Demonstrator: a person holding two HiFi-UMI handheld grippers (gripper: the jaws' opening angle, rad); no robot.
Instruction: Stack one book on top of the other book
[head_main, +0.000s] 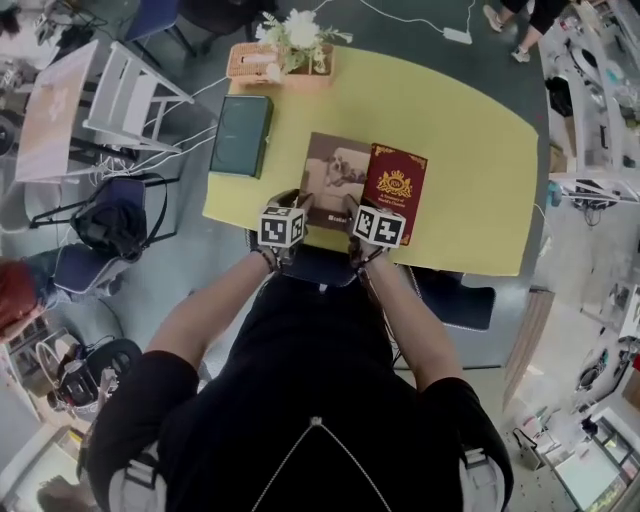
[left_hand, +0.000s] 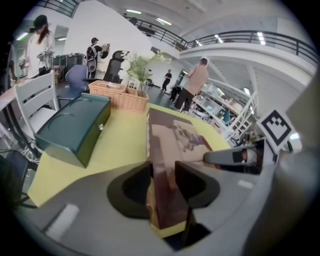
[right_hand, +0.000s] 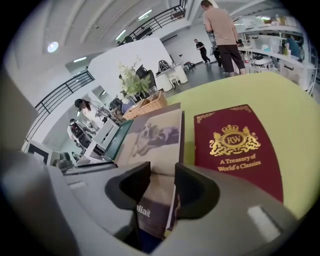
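**Gripping the brown book from both sides**

Head view: the left gripper (head_main: 293, 203) and right gripper (head_main: 357, 206) hold the near edge of the brown book (head_main: 335, 168) over the table (head_main: 470, 150), with the red book (head_main: 395, 182) just beside it.

Left gripper view: the jaws clamp the brown book's edge.

Right gripper view: the jaws pinch the same book, and the red book lies flat to its right.

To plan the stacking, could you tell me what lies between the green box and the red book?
The brown book and a bare strip of table, as the head view shows.
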